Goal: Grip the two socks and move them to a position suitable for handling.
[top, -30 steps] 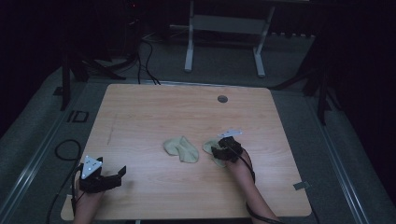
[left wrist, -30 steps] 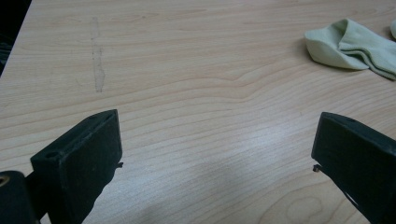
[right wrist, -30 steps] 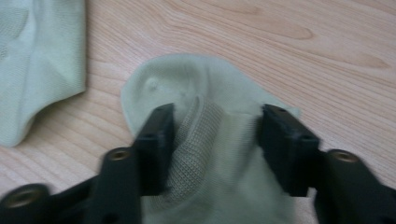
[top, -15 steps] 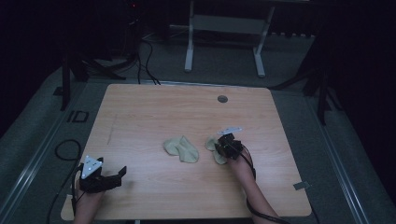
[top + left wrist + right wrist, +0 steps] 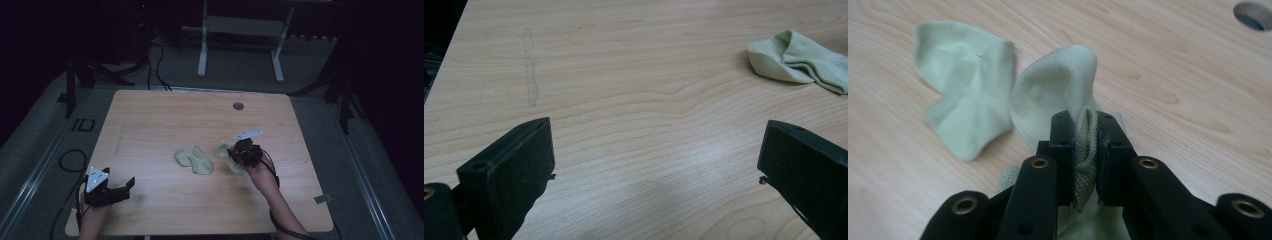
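The right gripper (image 5: 1083,125) is pinching the bunched cuff of a light, limp pale-green knit sock (image 5: 1058,85), its twin (image 5: 194,160) lying at nine o'clock, while the left gripper (image 5: 131,184) is idling, jaws spread.

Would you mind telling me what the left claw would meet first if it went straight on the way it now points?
Mostly bare table; the left claw stands open, and the loose sock lies off to one side, probably just outside its line.
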A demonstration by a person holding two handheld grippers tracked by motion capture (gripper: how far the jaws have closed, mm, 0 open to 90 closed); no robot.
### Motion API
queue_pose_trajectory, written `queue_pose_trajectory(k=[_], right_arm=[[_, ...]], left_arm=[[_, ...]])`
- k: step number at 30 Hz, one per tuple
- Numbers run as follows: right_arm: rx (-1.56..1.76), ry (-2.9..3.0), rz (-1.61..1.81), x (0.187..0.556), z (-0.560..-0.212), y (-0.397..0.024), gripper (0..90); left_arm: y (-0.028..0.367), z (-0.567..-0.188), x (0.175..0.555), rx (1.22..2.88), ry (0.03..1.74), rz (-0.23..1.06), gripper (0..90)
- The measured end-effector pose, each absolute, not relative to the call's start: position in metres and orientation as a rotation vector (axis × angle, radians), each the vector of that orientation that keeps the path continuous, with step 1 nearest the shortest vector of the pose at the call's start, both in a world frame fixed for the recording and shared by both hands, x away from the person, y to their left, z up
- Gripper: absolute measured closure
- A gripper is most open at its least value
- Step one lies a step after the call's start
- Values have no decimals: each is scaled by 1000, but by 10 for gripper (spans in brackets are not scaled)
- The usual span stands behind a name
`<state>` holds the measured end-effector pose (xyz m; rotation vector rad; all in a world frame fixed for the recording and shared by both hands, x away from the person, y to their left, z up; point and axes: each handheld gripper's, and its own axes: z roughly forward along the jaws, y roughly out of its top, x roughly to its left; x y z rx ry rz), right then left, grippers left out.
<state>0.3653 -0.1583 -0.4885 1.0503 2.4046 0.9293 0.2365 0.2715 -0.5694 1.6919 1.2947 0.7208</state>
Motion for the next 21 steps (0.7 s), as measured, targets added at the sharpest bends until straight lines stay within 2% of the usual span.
queue_pose_trajectory(k=[8, 21], right_arm=[[962, 2426, 981, 335, -472, -151, 804], [962, 2518, 987, 287, -510, -143, 805]], left_arm=[[270, -570, 238, 1702, 1296, 712, 16], [268, -570, 241, 1712, 1286, 703, 16]])
